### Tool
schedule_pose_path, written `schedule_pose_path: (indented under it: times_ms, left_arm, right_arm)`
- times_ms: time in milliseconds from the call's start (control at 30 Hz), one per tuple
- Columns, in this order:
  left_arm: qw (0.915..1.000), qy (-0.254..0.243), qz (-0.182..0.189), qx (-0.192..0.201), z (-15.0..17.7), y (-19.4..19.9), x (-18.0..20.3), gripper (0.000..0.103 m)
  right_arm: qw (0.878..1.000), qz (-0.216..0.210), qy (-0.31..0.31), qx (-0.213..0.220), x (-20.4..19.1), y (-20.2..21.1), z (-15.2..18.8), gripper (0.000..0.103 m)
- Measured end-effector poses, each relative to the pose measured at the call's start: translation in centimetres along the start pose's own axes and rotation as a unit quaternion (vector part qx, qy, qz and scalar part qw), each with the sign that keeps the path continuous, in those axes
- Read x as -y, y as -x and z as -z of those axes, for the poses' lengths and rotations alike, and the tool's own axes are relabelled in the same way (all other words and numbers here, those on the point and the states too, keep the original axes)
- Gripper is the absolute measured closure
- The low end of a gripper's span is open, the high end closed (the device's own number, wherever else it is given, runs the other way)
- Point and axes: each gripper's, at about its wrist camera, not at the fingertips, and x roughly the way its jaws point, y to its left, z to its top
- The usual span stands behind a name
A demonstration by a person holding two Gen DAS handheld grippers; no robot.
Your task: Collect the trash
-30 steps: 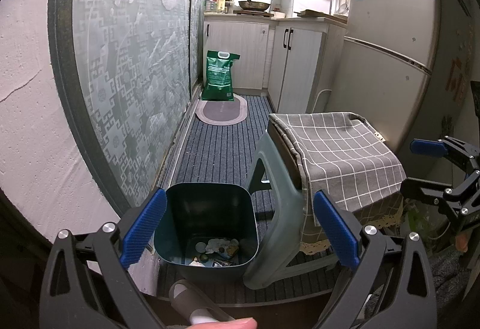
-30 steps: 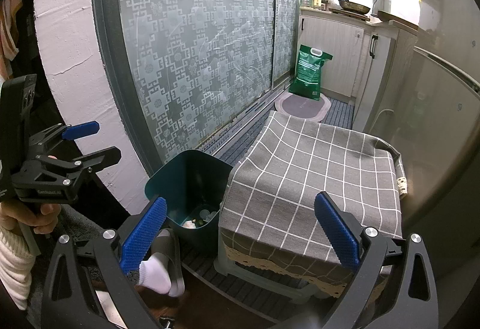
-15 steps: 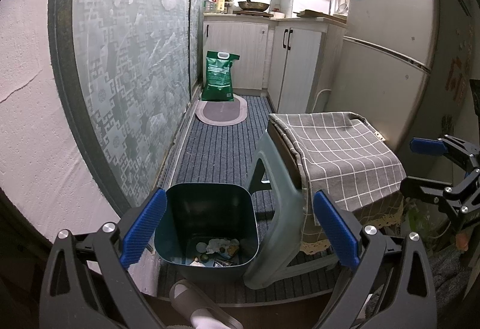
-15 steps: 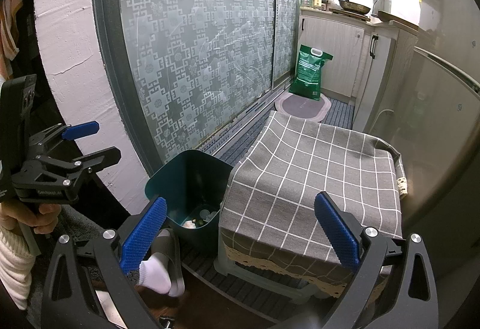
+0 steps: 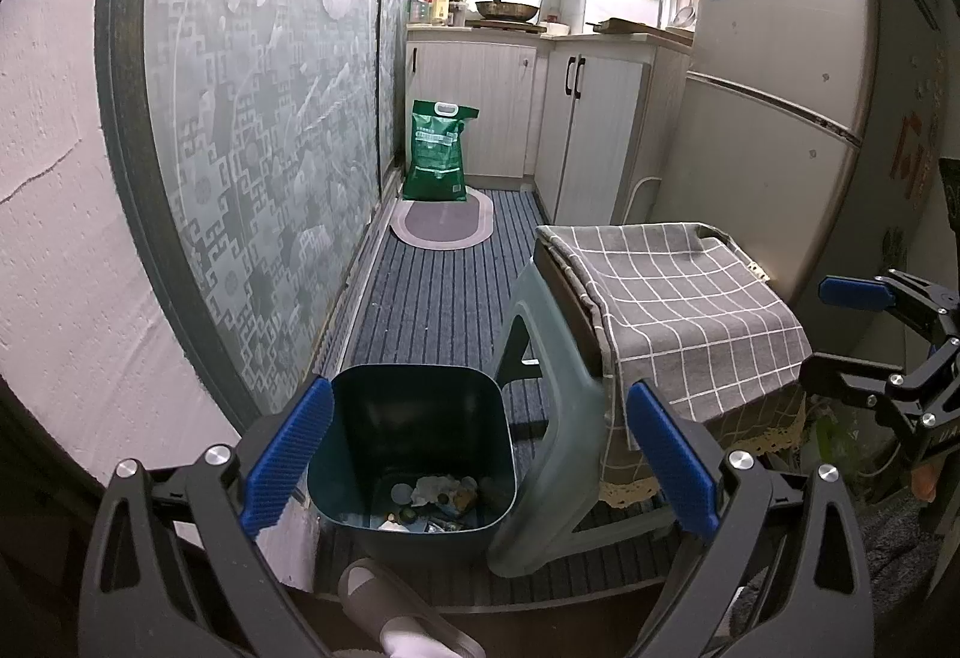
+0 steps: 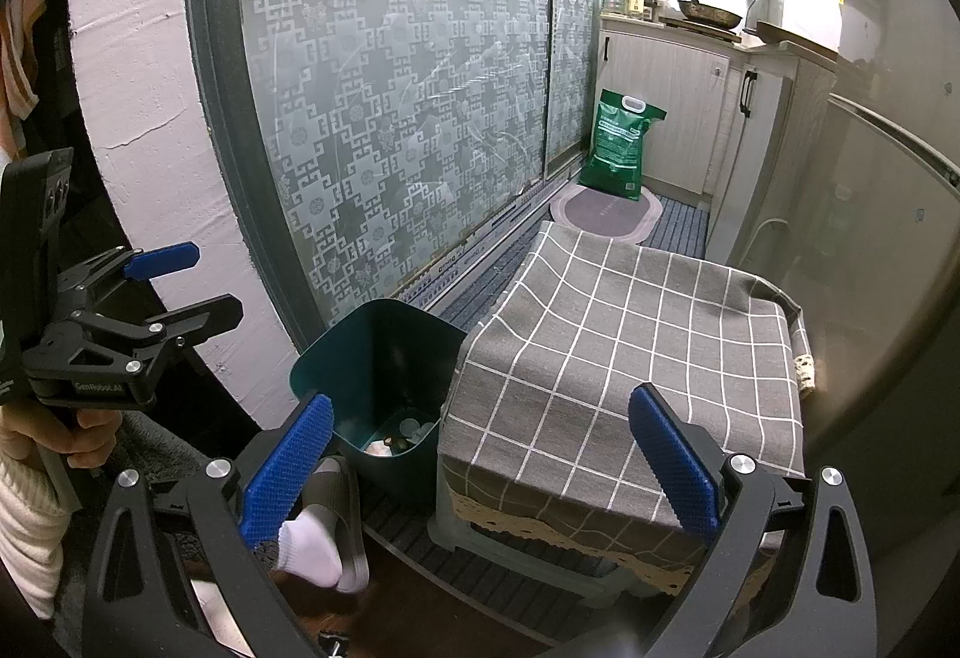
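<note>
A dark green trash bin (image 5: 414, 448) stands on the striped floor mat beside a stool; it also shows in the right wrist view (image 6: 378, 382). Several pieces of trash (image 5: 435, 499) lie at its bottom. My left gripper (image 5: 480, 460) is open and empty, held above and in front of the bin. My right gripper (image 6: 480, 466) is open and empty, above the near edge of the stool's grey checked cloth (image 6: 630, 346). Each gripper shows in the other's view, the right one (image 5: 882, 334) and the left one (image 6: 156, 292).
A green plastic stool (image 5: 558, 454) under the cloth stands right of the bin. A frosted sliding glass door (image 5: 252, 135) runs along the left. A fridge (image 5: 768, 117), cabinets, a green bag (image 5: 438, 150) and an oval mat lie beyond. A slippered foot (image 6: 324, 532) is near the bin.
Both grippers stay open and almost still. The slippered foot at the bottom of the left wrist view has shifted slightly; a fingertip seen there a second ago is gone.
</note>
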Motion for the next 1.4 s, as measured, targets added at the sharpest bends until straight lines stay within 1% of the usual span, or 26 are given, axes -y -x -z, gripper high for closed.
schedule_pose_path:
  times_ms: [1100, 1400]
  left_arm:
    - [1.0000, -0.001, -0.001, -0.002, -0.03, -0.04, 0.07, 0.003]
    - [1.0000, -0.002, 0.004, 0.001, 0.10, -0.05, 0.13, 0.003]
  right_arm:
    - [1.000, 0.000, 0.001, 0.000, -0.12, 0.05, -0.07, 0.003]
    - [1.000, 0.000, 0.001, 0.000, -0.08, 0.05, -0.09, 0.003]
